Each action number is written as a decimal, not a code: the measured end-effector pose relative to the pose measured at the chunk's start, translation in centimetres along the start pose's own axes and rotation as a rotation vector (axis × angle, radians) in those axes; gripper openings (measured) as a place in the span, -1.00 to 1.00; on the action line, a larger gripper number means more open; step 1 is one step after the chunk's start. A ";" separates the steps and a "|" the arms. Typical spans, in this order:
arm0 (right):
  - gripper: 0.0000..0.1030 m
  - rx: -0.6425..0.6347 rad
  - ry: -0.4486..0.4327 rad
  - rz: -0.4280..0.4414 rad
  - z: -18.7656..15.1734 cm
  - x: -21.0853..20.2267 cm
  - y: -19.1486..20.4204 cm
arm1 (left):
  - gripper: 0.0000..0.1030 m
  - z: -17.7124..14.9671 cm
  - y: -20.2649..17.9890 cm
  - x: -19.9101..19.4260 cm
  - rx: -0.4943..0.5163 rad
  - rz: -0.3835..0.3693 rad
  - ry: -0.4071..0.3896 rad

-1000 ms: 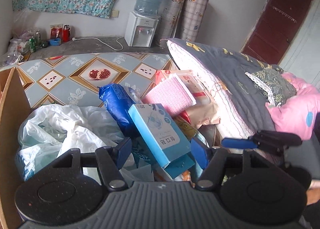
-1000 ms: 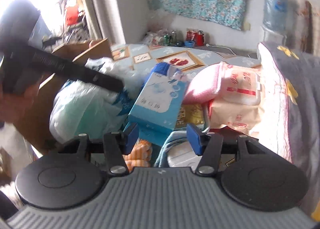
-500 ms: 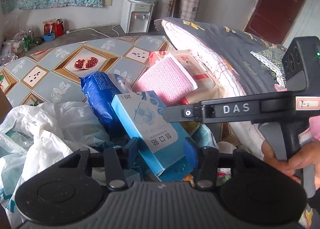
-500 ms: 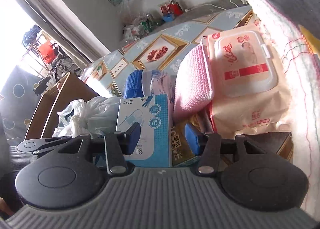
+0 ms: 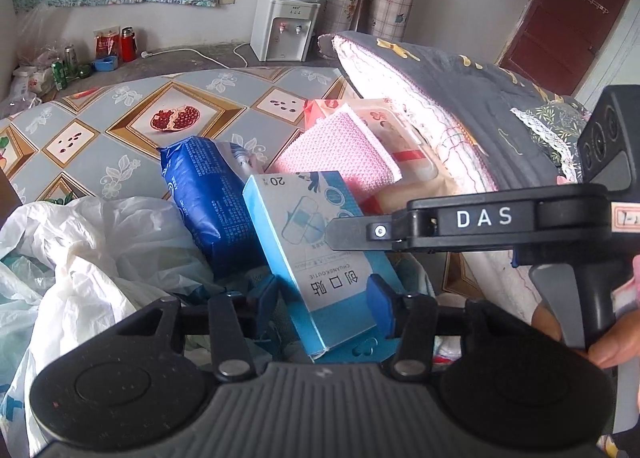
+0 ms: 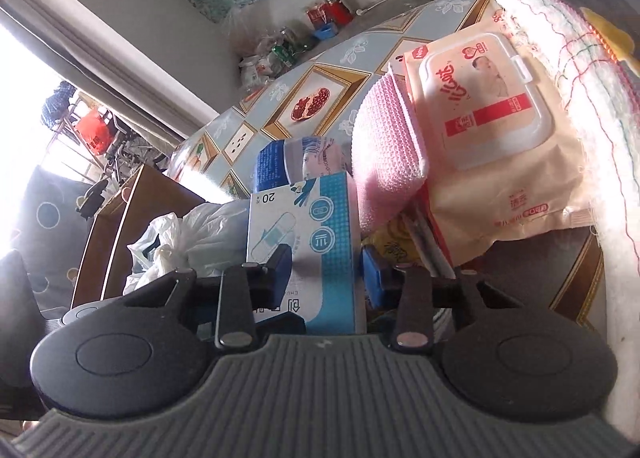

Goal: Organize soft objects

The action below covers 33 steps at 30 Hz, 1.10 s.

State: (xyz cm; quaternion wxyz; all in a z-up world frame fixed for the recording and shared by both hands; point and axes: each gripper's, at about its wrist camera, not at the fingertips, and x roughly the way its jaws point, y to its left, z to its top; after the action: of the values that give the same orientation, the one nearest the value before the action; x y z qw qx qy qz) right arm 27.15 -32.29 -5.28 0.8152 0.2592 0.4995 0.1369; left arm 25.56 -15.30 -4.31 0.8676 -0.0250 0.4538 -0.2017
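Note:
A light blue bandage box (image 5: 320, 250) lies tilted on a pile of soft goods. My left gripper (image 5: 320, 298) straddles its near end, jaws close to its sides; contact is unclear. My right gripper (image 6: 326, 272) straddles the same box (image 6: 304, 225) from the other side, jaws apart beside it. The right gripper's body (image 5: 480, 217) crosses the left wrist view. Behind the box lie a dark blue pack (image 5: 204, 193), a pink knitted cloth (image 5: 340, 149) and a wet-wipes pack (image 6: 492, 129).
White plastic bags (image 5: 80, 250) are heaped at the left. A grey quilt with a pink edge (image 5: 460, 105) rises at the right. A cardboard box (image 6: 120, 225) stands left of the pile. The patterned table cover (image 5: 140, 113) extends behind.
My left gripper has moved forward and narrowed around the bandage box. My right gripper has swung in from the right and lowered onto the same box.

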 end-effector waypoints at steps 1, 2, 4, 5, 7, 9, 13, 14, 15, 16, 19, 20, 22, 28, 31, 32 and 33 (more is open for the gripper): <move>-0.29 0.002 -0.009 0.000 -0.1 -0.5 0.3 | -0.04 0.0 -0.2 -0.5 0.001 -0.002 -0.010; -0.30 0.001 -0.019 -0.001 -0.2 -1.0 0.6 | -0.04 0.1 -0.4 -1.0 0.001 -0.004 -0.021; -0.30 0.000 -0.044 -0.001 -0.4 -2.4 1.3 | -0.04 0.1 -0.7 -2.4 -0.002 -0.016 -0.050; -0.31 -0.004 -0.058 0.000 -0.5 -3.2 1.7 | -0.04 0.1 -0.9 -3.0 0.001 -0.019 -0.066; -0.33 -0.014 -0.084 0.000 -0.7 -4.6 2.6 | -0.04 0.1 -1.3 -4.4 0.012 -0.021 -0.098; -0.34 -0.024 -0.107 -0.001 -0.9 -6.1 3.6 | -0.04 0.0 -1.7 -5.8 0.023 -0.023 -0.129; -0.34 -0.063 -0.149 0.002 -1.4 -8.6 6.1 | -0.04 -0.4 -2.1 -9.0 0.033 -0.030 -0.191; -0.34 -0.075 -0.156 0.005 -1.5 -9.0 6.9 | -0.04 -0.6 -2.0 -9.8 0.033 -0.030 -0.206; -0.34 -0.085 -0.160 0.009 -1.7 -9.4 7.6 | -0.04 -0.7 -1.8 -10.5 0.033 -0.027 -0.218; -0.34 -0.094 -0.162 0.017 -1.8 -9.6 8.4 | -0.04 -0.9 -1.5 -11.4 0.033 -0.021 -0.233; -0.34 -0.121 -0.156 0.043 -2.2 -9.7 11.1 | -0.04 -1.4 0.0 -13.7 0.009 -0.006 -0.267; -0.34 -0.130 -0.152 0.053 -2.3 -9.5 12.1 | -0.04 -1.5 0.7 -14.4 -0.005 -0.003 -0.276; -0.35 -0.156 -0.141 0.075 -2.5 -8.9 14.3 | -0.04 -2.0 2.5 -16.0 -0.038 0.011 -0.294; -0.36 -0.234 -0.067 0.176 -3.1 -4.7 22.4 | -0.04 -3.7 9.0 -21.0 -0.122 0.123 -0.334; -0.36 -0.257 -0.008 0.228 -3.3 -1.3 27.0 | -0.04 -4.2 13.0 -23.0 -0.176 0.194 -0.336; -0.36 -0.258 0.013 0.245 -3.3 0.0 28.4 | -0.04 -4.4 14.3 -23.6 -0.185 0.221 -0.335; -0.37 -0.258 0.037 0.261 -3.3 1.3 29.8 | -0.04 -4.4 15.5 -23.9 -0.191 0.248 -0.332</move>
State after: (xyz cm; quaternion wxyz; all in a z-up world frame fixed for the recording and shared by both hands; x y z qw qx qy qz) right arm 25.87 -6.05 9.24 0.8076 0.2126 0.4550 0.3091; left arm 14.95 8.42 8.18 0.9422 -0.0838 0.3217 -0.0425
